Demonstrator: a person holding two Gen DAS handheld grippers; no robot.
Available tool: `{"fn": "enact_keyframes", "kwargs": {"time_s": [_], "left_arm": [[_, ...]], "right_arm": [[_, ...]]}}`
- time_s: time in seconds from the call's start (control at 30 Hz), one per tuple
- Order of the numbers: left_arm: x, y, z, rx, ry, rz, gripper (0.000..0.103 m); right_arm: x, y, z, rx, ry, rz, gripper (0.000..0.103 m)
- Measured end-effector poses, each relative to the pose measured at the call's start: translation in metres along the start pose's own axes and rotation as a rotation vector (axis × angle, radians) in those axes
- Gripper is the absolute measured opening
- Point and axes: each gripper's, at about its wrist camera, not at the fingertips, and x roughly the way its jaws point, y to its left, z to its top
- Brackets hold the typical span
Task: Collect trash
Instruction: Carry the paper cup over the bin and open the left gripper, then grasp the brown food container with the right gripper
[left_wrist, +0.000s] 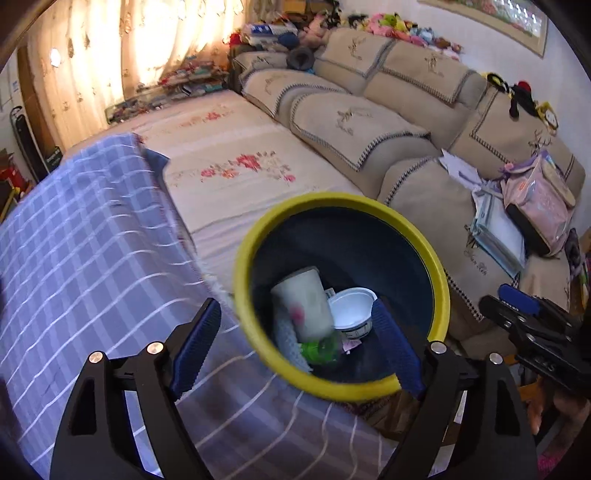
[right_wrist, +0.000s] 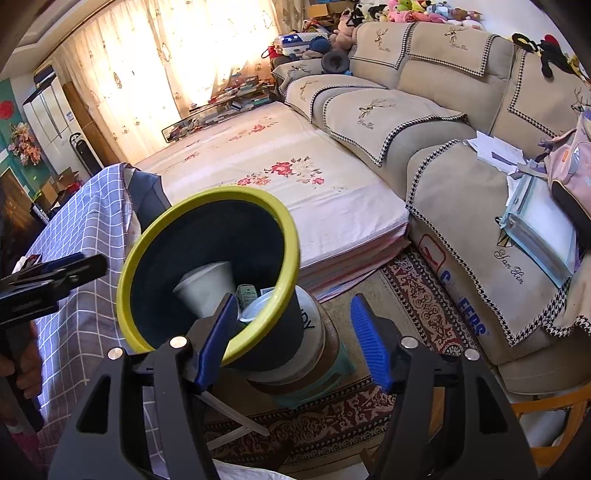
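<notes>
A dark bin with a yellow rim (left_wrist: 439, 280) (right_wrist: 207, 195) stands beside the checked-cloth table. Inside lie a white paper cup (left_wrist: 304, 299) (right_wrist: 207, 288), a white plastic tub (left_wrist: 351, 308), a green wrapper (left_wrist: 319, 349) and other scraps. My left gripper (left_wrist: 295, 343) is open and empty, its fingers straddling the bin's near rim from above. My right gripper (right_wrist: 295, 339) is open and empty, its left finger (right_wrist: 218, 339) just in front of the bin's rim. Each gripper shows at the edge of the other's view (left_wrist: 532, 321) (right_wrist: 44, 280).
The table with the purple checked cloth (left_wrist: 92, 258) (right_wrist: 85, 236) is to the left. A floral mattress (left_wrist: 240, 162) (right_wrist: 288, 173) lies behind the bin. A beige sofa (left_wrist: 369, 122) (right_wrist: 461, 155) with papers and a pink bag (left_wrist: 535, 199) is at the right. The bin rests on stacked stools (right_wrist: 314, 362) over a patterned rug (right_wrist: 406, 295).
</notes>
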Motion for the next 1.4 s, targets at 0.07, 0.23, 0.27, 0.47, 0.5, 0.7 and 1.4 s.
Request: {"fn": "enact_keyframes", "kwargs": {"time_s": [0.07, 0.23, 0.27, 0.47, 0.5, 0.7, 1.4], "left_arm": [[-0.024, 0.011, -0.01, -0.014, -0.044, 0.006, 0.087], [-0.09, 0.048, -0.044, -0.076, -0.144, 0.056, 0.09], [-0.102, 0.058, -0.053, -0.093, -0.159, 0.074, 0.09], [-0.168, 0.128, -0.107, -0.217, -0.218, 0.182, 0.092], [-0.176, 0.139, -0.116, -0.233, -0.223, 0.205, 0.092], [-0.23, 0.216, -0.171, -0.363, -0.262, 0.367, 0.092], [-0.249, 0.341, -0.248, -0.553, -0.297, 0.566, 0.092]], "right_arm": [[-0.001, 0.008, 0.0, -0.013, 0.001, 0.007, 0.061], [0.002, 0.033, 0.002, -0.061, 0.009, 0.03, 0.061], [0.002, 0.04, 0.002, -0.076, 0.011, 0.038, 0.061], [0.002, 0.089, 0.001, -0.155, 0.019, 0.082, 0.061], [0.003, 0.102, 0.0, -0.174, 0.021, 0.097, 0.061], [0.003, 0.171, -0.006, -0.274, 0.035, 0.18, 0.061], [-0.001, 0.424, -0.043, -0.482, 0.062, 0.453, 0.062]]}}
